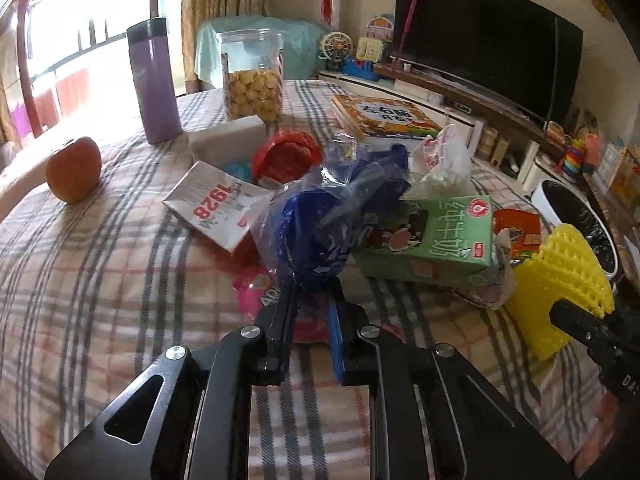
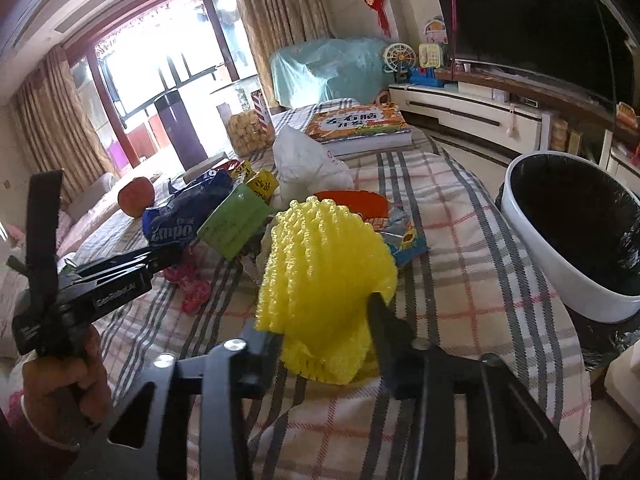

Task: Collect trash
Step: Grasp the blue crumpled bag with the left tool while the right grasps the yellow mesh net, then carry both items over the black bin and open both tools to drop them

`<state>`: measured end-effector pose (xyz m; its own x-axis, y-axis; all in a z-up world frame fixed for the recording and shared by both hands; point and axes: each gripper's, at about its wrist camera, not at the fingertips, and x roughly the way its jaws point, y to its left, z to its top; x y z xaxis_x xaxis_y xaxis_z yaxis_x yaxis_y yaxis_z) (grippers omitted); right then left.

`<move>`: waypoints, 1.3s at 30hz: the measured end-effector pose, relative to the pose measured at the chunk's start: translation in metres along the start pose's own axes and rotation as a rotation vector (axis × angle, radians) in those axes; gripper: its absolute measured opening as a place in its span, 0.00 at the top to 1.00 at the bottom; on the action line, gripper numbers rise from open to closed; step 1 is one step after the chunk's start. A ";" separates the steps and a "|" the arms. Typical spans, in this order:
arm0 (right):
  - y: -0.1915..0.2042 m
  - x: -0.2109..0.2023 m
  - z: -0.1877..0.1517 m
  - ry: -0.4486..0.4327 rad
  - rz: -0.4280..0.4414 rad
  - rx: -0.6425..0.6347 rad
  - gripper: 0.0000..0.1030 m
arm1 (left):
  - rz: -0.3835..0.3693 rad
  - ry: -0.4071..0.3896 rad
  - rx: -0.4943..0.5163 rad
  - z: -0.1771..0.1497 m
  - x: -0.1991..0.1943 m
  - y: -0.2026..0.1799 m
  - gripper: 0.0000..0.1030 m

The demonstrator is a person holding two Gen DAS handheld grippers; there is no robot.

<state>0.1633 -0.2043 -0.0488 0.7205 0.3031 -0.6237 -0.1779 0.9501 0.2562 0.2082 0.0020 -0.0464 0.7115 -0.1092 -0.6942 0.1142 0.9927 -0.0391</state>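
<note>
My left gripper (image 1: 310, 300) is shut on a blue plastic wrapper (image 1: 320, 220), which also shows in the right wrist view (image 2: 180, 216). My right gripper (image 2: 324, 328) is shut on a yellow foam fruit net (image 2: 324, 264), seen at the right edge of the left wrist view (image 1: 560, 280). A green milk carton (image 1: 432, 236) lies behind the wrapper, with a pink wrapper (image 1: 252, 284), an orange snack packet (image 1: 518, 232) and a crumpled white bag (image 1: 444, 156) around it. A white bin with a black liner (image 2: 576, 232) stands beside the table at the right.
On the checked tablecloth (image 1: 100, 280) are an apple (image 1: 74, 170), a purple flask (image 1: 154, 80), a jar of biscuits (image 1: 254, 76), a book (image 1: 384, 116), a red lid (image 1: 288, 156) and a white carton marked 1928 (image 1: 212, 204). A TV (image 1: 488, 40) stands behind.
</note>
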 end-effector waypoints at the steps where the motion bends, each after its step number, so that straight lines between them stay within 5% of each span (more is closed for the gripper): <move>1: -0.001 -0.001 0.000 -0.001 0.002 0.003 0.68 | -0.005 -0.007 0.000 -0.001 -0.003 -0.001 0.87; 21: -0.031 -0.053 -0.006 -0.066 0.008 0.074 0.74 | -0.138 -0.070 0.030 -0.033 -0.066 -0.058 0.91; 39: -0.099 -0.084 -0.007 -0.110 -0.079 0.176 0.74 | -0.250 -0.043 0.191 -0.021 -0.051 -0.150 0.91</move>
<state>0.1161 -0.3235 -0.0270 0.7980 0.2089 -0.5653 -0.0051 0.9403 0.3403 0.1403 -0.1403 -0.0199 0.6730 -0.3549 -0.6490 0.4148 0.9075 -0.0662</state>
